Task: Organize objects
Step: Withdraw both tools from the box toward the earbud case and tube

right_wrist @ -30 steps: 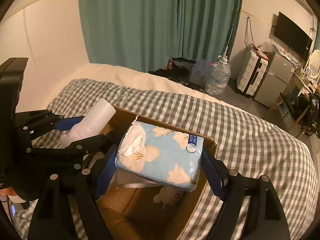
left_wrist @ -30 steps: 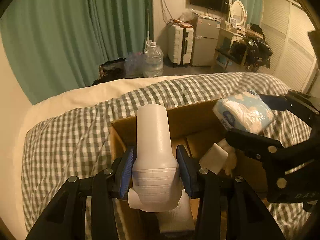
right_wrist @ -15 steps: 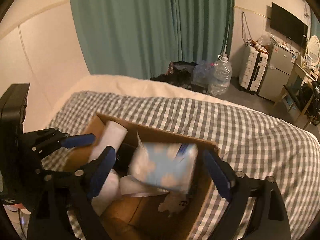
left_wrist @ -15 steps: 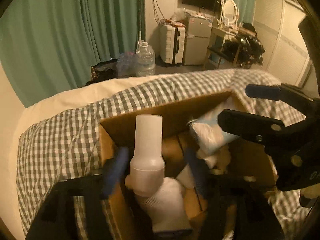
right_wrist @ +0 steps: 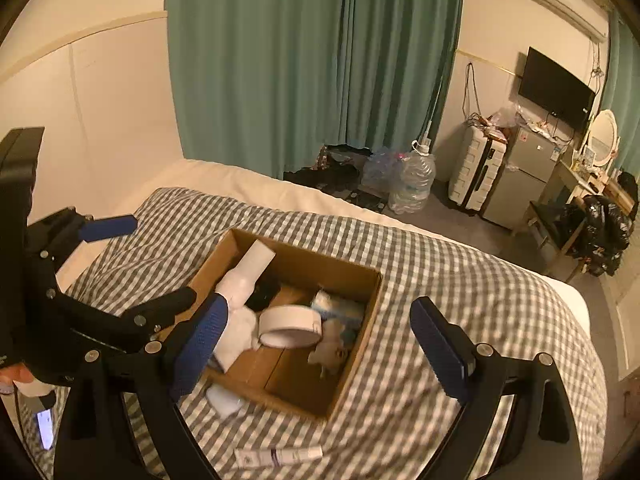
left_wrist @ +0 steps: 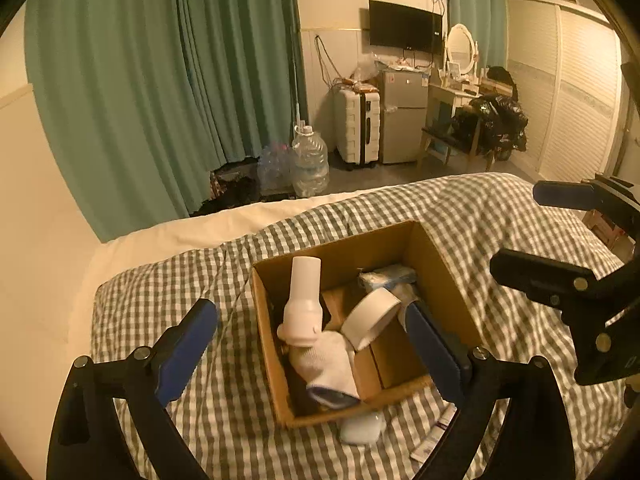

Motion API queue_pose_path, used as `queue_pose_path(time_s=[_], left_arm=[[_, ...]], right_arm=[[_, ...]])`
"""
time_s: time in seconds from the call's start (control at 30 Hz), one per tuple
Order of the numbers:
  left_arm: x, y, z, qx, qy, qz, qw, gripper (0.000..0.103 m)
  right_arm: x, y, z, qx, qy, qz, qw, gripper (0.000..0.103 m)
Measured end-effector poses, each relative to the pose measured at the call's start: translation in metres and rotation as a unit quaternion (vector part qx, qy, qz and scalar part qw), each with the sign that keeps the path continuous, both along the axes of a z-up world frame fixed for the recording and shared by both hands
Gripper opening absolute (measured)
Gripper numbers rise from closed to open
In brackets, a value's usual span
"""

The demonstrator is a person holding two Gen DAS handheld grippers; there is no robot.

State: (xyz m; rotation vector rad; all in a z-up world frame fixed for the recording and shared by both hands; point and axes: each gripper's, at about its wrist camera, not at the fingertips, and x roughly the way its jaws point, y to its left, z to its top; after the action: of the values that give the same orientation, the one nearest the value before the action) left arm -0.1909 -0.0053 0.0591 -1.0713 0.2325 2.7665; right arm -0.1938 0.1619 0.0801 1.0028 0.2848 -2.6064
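The cardboard box (left_wrist: pixel 436 268) sits mid-frame on the checked bed (left_wrist: pixel 160 292), beyond both tools. The left tool (left_wrist: pixel 312 344) and right tool (right_wrist: pixel 320 344) gape wide, empty; a second ago they gripped the white bottle (left_wrist: pixel 304 300) and blue tissue pack (left_wrist: pixel 386 274), now lying inside the box.

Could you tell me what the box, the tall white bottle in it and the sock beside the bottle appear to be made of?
The box looks like plain brown cardboard: matte, with thin folded walls and bottom flaps. The tall white bottle seems to be smooth, opaque plastic with a moulded stepped neck, though the warm light hides its sheen. The sock appears to be soft knitted fabric: it sags and creases, with a darker toe.
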Motion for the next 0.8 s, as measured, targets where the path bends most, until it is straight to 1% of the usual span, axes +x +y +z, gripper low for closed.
queue_pose_path(time_s=[0.13, 0.23, 0.33, 0.43, 0.57, 0.7, 0.8], left_arm=[[0.029, -0.004, 0.011, 0.003, 0.01, 0.006, 0.9999, 0.099], [0.047, -0.008, 0.011, 0.006, 0.004, 0.017, 0.9998, 0.099], [0.064, -0.014, 0.008, 0.021, 0.003, 0.022, 0.9996, 0.099], [0.077, -0.018, -0.001, 0.031, 0.002, 0.028, 0.9991, 0.099], [0.087, -0.022, -0.02, 0.044, -0.004, 0.039, 0.9983, 0.099], [0.092, -0.025, -0.05, 0.049, -0.03, 0.062, 0.9964, 0.099], [0.092, -0.022, -0.078, 0.049, -0.041, 0.063, 0.9959, 0.099]], right_arm=[[0.03, 0.001, 0.009, 0.004, 0.008, -0.006, 1.0, 0.093], [0.051, 0.001, 0.01, 0.004, 0.009, -0.012, 1.0, 0.093], [0.069, 0.002, 0.004, 0.003, 0.002, -0.017, 1.0, 0.093], [0.083, 0.006, -0.009, -0.007, -0.004, -0.023, 1.0, 0.093], [0.103, 0.01, -0.033, -0.015, -0.007, -0.033, 0.999, 0.093], [0.111, 0.009, -0.076, -0.027, -0.038, -0.044, 0.998, 0.093], [0.111, 0.012, -0.109, -0.04, -0.054, -0.071, 0.995, 0.093]])
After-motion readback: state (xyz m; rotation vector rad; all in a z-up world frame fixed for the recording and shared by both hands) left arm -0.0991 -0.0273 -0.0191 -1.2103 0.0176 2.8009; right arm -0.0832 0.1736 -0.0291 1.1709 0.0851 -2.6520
